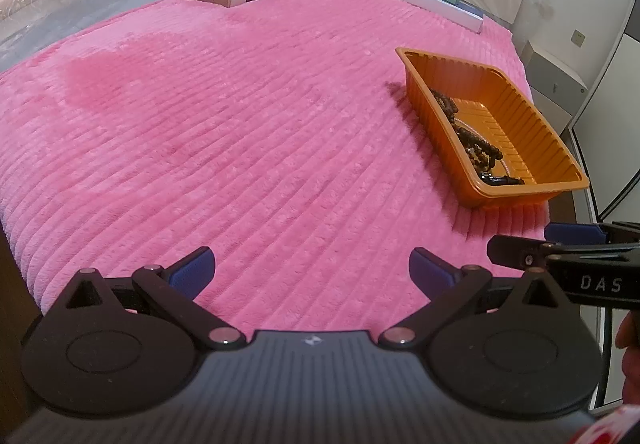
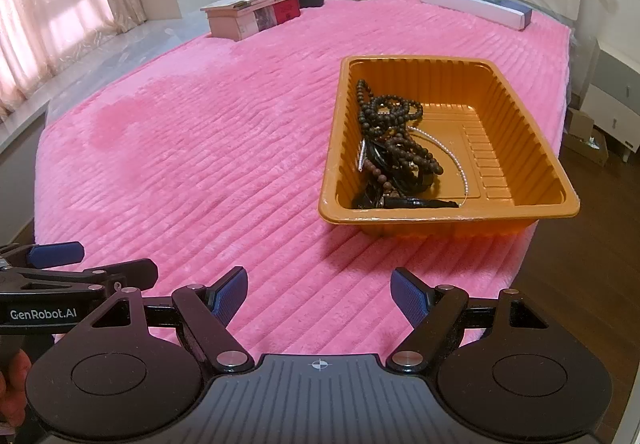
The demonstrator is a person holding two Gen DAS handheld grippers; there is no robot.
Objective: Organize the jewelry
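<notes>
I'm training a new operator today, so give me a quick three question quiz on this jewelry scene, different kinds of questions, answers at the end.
1. True or false: the left gripper and right gripper are both open and hold nothing.
2. What does the orange tray hold? A) rings B) tangled bead strings C) nothing
3. Fill in: the tray rests on a ____ ribbed blanket.

Key: 1 true. 2 B, the dark bead strings. 3 pink.

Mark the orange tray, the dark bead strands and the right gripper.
orange tray (image 2: 532,147), right wrist view, bare right inner wall.
dark bead strands (image 2: 394,111), right wrist view, looped beads.
right gripper (image 2: 319,294), right wrist view, midway between open fingertips.
</notes>
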